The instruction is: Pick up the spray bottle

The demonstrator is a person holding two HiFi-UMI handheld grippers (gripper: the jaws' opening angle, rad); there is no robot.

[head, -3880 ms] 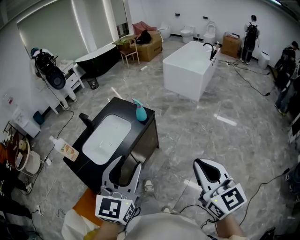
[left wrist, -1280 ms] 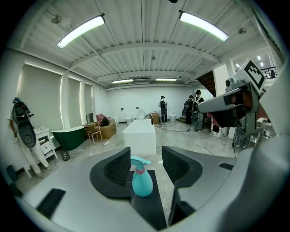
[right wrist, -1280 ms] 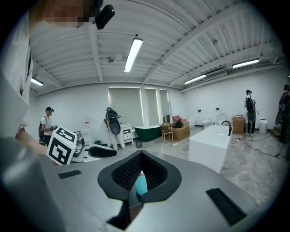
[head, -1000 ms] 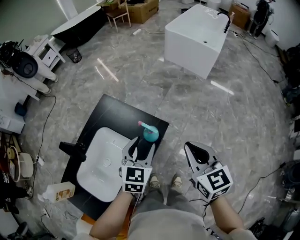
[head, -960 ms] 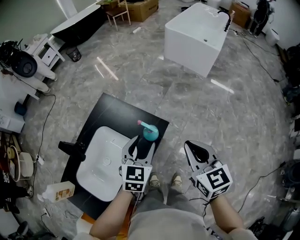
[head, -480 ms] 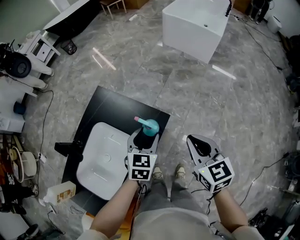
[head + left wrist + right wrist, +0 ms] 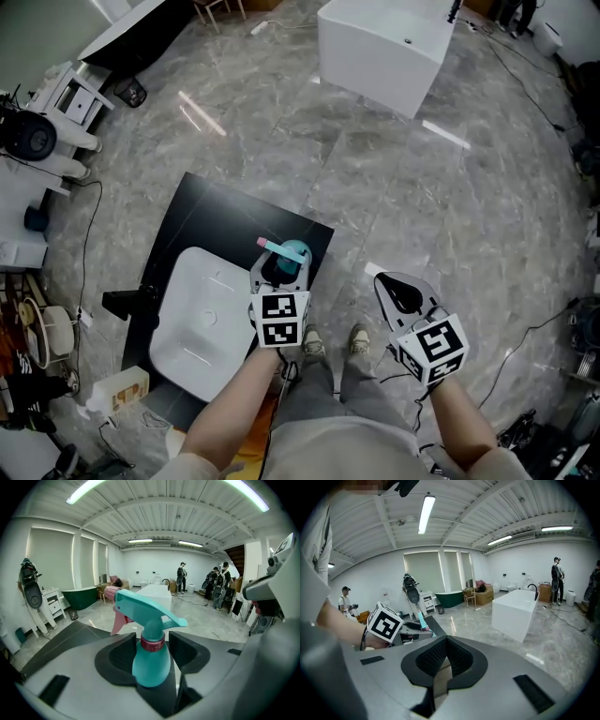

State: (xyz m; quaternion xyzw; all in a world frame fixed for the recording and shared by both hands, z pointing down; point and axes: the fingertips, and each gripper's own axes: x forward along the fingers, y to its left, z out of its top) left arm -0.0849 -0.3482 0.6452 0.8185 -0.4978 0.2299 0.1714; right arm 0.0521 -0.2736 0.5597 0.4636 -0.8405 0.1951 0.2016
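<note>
A teal spray bottle [image 7: 294,251] with a pink nozzle and pink collar stands upright on the near right corner of a black vanity top [image 7: 208,214]. My left gripper [image 7: 278,267] reaches around it from the near side. In the left gripper view the bottle [image 7: 151,665] fills the gap of the left gripper [image 7: 152,652]. The jaws stand wide, one pad on each side of the round body, and I see no squeeze on it. My right gripper [image 7: 388,281] hangs over the floor to the right, shut and empty [image 7: 447,639]. The bottle's head [image 7: 421,620] shows from there.
A white basin [image 7: 202,309] is set in the vanity top, with a black faucet [image 7: 127,303] at its left. A soap bottle [image 7: 120,394] lies at the near left. A white bathtub [image 7: 384,42] stands across the marble floor. Cables and shelves line the left wall.
Both grippers have sunk. The left one has slid forward, so the bottle that stood just past its tips is now between its jaws. The right gripper stays shut.
</note>
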